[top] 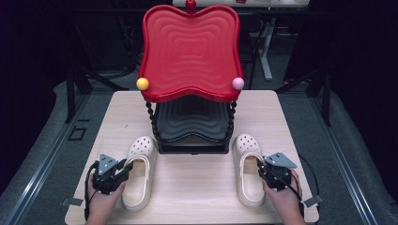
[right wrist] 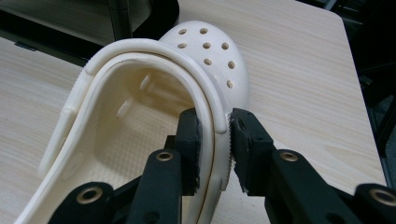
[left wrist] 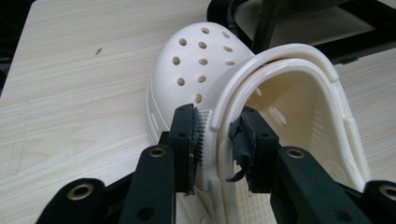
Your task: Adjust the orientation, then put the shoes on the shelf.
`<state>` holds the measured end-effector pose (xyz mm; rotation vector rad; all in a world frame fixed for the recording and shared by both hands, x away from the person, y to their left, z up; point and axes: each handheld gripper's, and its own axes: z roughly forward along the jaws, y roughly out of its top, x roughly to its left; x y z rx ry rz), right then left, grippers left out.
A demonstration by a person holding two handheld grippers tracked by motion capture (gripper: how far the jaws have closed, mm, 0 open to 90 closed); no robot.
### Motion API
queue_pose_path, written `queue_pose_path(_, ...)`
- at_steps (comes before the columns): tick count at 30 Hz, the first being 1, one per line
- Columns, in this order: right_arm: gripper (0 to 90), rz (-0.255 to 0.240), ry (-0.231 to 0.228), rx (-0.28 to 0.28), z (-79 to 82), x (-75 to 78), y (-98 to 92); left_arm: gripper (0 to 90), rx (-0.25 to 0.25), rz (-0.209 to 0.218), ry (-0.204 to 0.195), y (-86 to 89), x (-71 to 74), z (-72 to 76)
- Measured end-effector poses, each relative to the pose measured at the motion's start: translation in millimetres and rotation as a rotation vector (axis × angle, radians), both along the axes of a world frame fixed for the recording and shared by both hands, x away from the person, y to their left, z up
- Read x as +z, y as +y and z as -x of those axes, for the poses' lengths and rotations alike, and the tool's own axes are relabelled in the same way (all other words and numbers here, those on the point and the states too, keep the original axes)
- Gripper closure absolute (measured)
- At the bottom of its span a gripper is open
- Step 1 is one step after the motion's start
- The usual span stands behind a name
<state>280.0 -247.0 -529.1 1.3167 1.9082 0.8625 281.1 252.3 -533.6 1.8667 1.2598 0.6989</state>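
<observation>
Jaws of the left gripper (left wrist: 217, 140) are set astride the outer wall of the left clog (top: 138, 171), one pad outside and one inside the opening; in the left gripper view the ribbed outer pad lies against the wall, while the torn inner pad stands at or just off the rim, so a firm clamp cannot be confirmed. Jaws of the right gripper (right wrist: 215, 140) are closed on the outer wall of the right clog (top: 248, 168), both pads being seen against it in the right gripper view. Both clogs rest flat on the counter (top: 197, 187), toes pointed toward the rack (top: 192, 136), one at each front corner of its black lower tray (top: 192, 123); the red upper tray (top: 190, 51) is seen bare. The work is judged to be at its start: side walls have been reached and grips are being taken, but neither clog has been lifted. Left to do, it is judged, are the securing of the left grip, the lifting of both clogs, and their placing on the rack.
</observation>
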Motion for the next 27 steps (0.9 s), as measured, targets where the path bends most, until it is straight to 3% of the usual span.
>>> queue_pose_path(7, 73.9, -0.008, 0.009, -0.006, -0.7, 1.6, -0.8, 73.5, 0.01, -0.031, 0.003, -1.1, 2.5, 0.4)
queue_pose_path(27, 74.8, -0.032, 0.014, -0.018, 0.2, 4.1, -2.4, 75.0, 0.019, -0.014, 0.019, 4.7, 6.1, 1.6)
